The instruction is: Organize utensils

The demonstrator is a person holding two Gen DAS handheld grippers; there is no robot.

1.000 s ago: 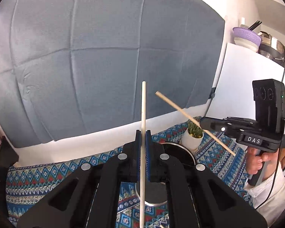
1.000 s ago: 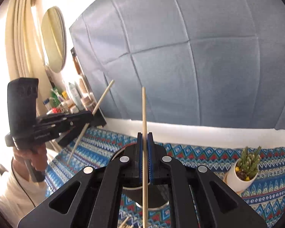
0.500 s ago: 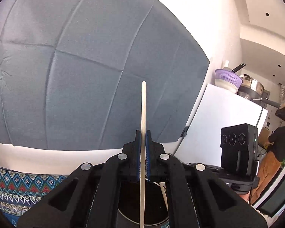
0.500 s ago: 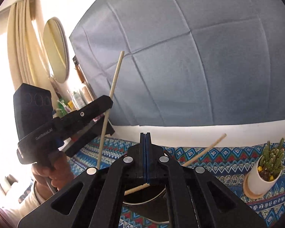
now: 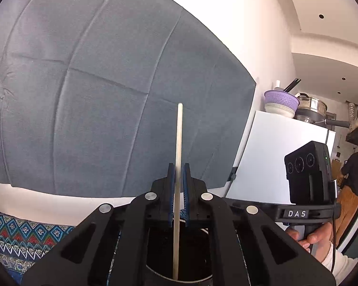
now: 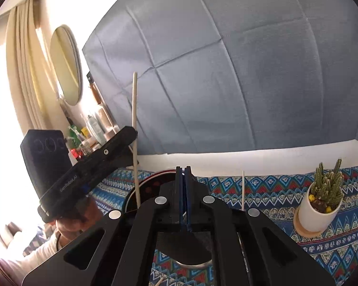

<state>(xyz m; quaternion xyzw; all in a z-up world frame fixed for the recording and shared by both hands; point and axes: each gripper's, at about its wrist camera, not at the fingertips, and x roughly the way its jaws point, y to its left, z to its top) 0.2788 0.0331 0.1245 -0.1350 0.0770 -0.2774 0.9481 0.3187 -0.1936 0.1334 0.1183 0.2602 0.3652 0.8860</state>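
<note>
My left gripper [image 5: 177, 166] has a wooden chopstick [image 5: 177, 178] upright between its blue pads, which stand slightly apart from it. The stick's lower end reaches into the round dark holder [image 5: 179, 257] below. In the right wrist view the left gripper [image 6: 131, 134] and the same chopstick [image 6: 135, 128] stand over the holder's rim [image 6: 140, 186]. My right gripper [image 6: 183, 170] is shut and empty. A second chopstick [image 6: 243, 190] stands up just right of it, its lower end hidden behind the right gripper.
A potted cactus [image 6: 322, 200] on a wooden coaster stands at the right on the patterned tablecloth [image 6: 262, 190]. A grey-blue cloth backdrop [image 5: 95, 107] hangs behind. A white fridge [image 5: 274, 155] with bowls on top is to the right. Loose chopstick ends lie near the bottom edge [image 6: 161, 281].
My right gripper let go of its chopstick, which now stands beside it, and closed empty. My left gripper tilted its chopstick upright over the holder and its pads have eased apart.
</note>
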